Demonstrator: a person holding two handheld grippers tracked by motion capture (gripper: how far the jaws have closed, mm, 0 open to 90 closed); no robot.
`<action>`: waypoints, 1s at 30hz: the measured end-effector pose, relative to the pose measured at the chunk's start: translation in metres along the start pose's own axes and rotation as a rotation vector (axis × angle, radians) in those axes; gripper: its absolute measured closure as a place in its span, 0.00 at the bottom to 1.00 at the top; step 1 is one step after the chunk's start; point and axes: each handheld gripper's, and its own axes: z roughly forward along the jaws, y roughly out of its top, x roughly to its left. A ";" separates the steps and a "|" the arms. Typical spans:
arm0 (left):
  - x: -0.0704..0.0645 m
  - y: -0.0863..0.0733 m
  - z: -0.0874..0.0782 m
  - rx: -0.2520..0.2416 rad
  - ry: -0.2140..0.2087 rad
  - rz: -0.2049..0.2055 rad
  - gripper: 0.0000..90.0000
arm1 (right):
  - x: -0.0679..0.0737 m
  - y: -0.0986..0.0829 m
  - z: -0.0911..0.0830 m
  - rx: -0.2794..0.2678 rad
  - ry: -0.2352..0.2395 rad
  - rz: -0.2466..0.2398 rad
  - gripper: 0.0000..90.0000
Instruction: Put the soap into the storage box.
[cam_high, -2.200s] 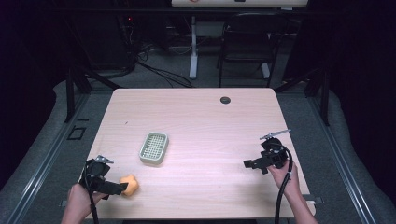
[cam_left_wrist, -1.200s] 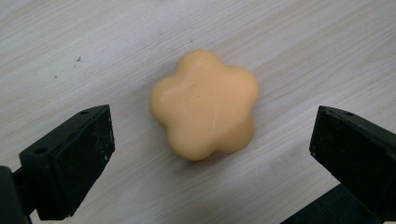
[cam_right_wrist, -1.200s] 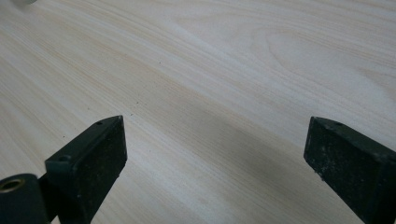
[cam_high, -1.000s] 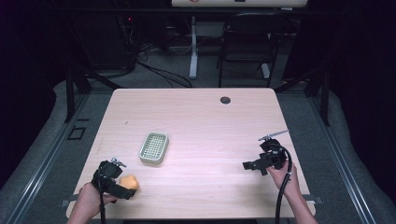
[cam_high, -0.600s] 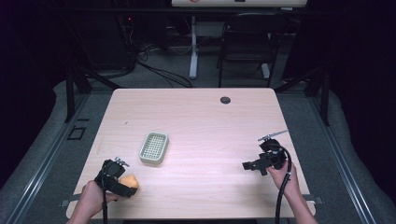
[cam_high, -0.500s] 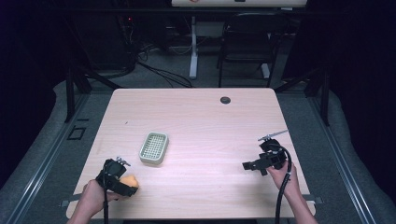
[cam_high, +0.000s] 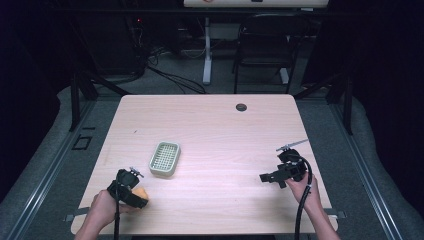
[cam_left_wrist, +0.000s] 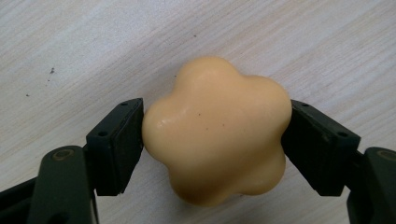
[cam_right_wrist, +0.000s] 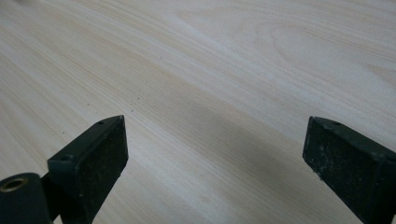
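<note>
Left tool (cam_left_wrist: 212, 135) near tabletop's (cam_high: 215, 125) front-left corner, jaws closed against both sides of flower-shaped orange soap bar (cam_left_wrist: 217, 130), soap resting on wood. Grey-green slotted soap dish (cam_high: 165, 158) just beyond it, apart, left of tabletop centre. Right tool (cam_right_wrist: 215, 154) near front-right edge, jaws spread wide, nothing between them, bare wood beneath. No legible writing or brand marks anywhere.
</note>
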 end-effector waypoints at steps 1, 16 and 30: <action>0.000 0.000 0.000 0.002 0.000 -0.002 0.28 | 0.000 0.000 0.000 0.000 0.000 0.000 0.07; 0.003 -0.002 0.002 0.003 -0.024 -0.024 0.29 | 0.000 0.000 0.000 0.006 0.001 -0.003 0.08; 0.009 -0.005 -0.005 -0.035 -0.037 -0.043 0.30 | 0.000 0.000 -0.001 0.001 -0.001 -0.006 0.08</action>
